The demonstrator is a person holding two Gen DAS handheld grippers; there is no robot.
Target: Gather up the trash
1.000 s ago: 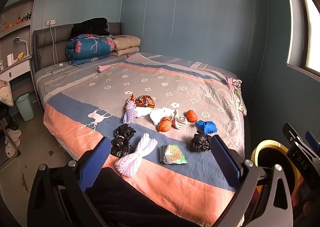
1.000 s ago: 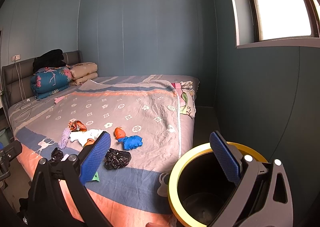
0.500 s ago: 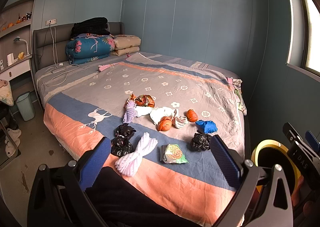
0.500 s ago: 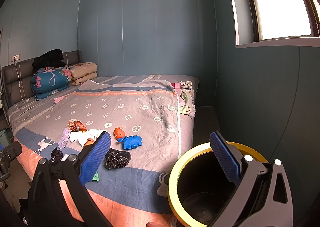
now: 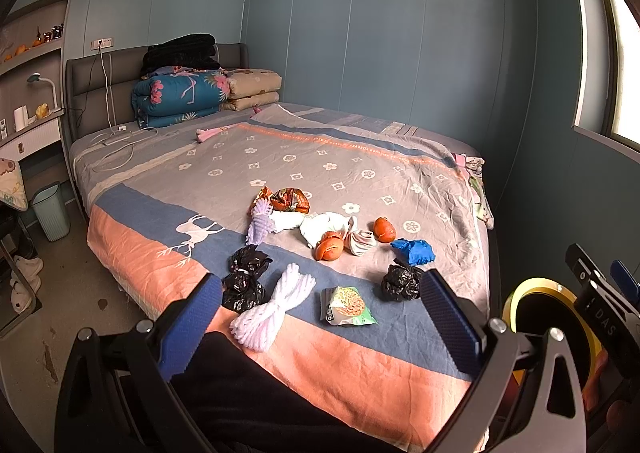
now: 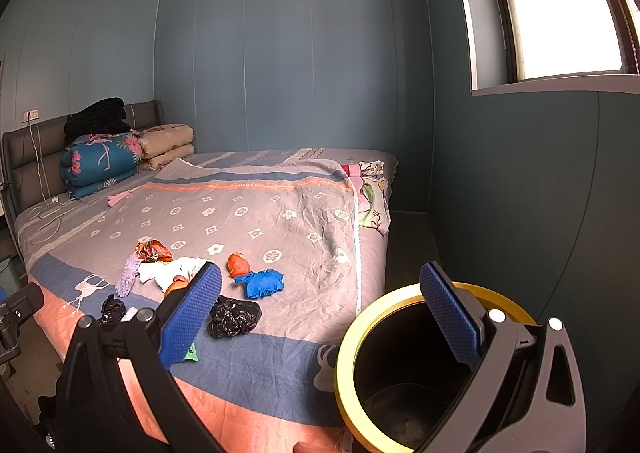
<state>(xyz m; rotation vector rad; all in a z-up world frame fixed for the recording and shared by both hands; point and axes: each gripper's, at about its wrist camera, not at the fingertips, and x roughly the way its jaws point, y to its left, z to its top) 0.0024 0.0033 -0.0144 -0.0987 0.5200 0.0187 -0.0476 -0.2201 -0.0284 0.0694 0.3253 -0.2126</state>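
1. Left tongs (image 5: 320,317): released, nothing between the blue pads, held off the foot edge of the bed (image 5: 360,377).
2. Right tongs (image 6: 320,305): also released and empty, off the bed's foot corner on the window side, over the rim of the yellow-rimmed bin (image 6: 360,327). The bin stands on the floor just beside that corner; what shows of its inside looks empty.
3. Key relation: the trash lies ahead of both tongs, on the foot half of the bed. Nearest the left tongs, close to the foot edge, are the green snack packet (image 5: 347,306) and a white yarn bundle (image 5: 272,311), whose long axis runs diagonally from the foot edge toward mid-bed.
4. The right tongs are nearer the bin and the lone black bag (image 6: 234,317); the left tongs are nearer the packet. My judgement: first pick not yet made; a straight forward reach suits either.
5. Count on the bed:
   - black bags: three (two touching on the left, one lone toward the bin side)
   - orange peel pieces (image 5: 329,247): two
   - crumpled blue item (image 5: 414,251): one
   - green packet: one
   - red-orange wrapper (image 5: 289,200): one
   - yarn bundles: two, one white, one lilac (image 5: 260,227)
   - white crumpled cloth or paper (image 5: 316,223): count unclear
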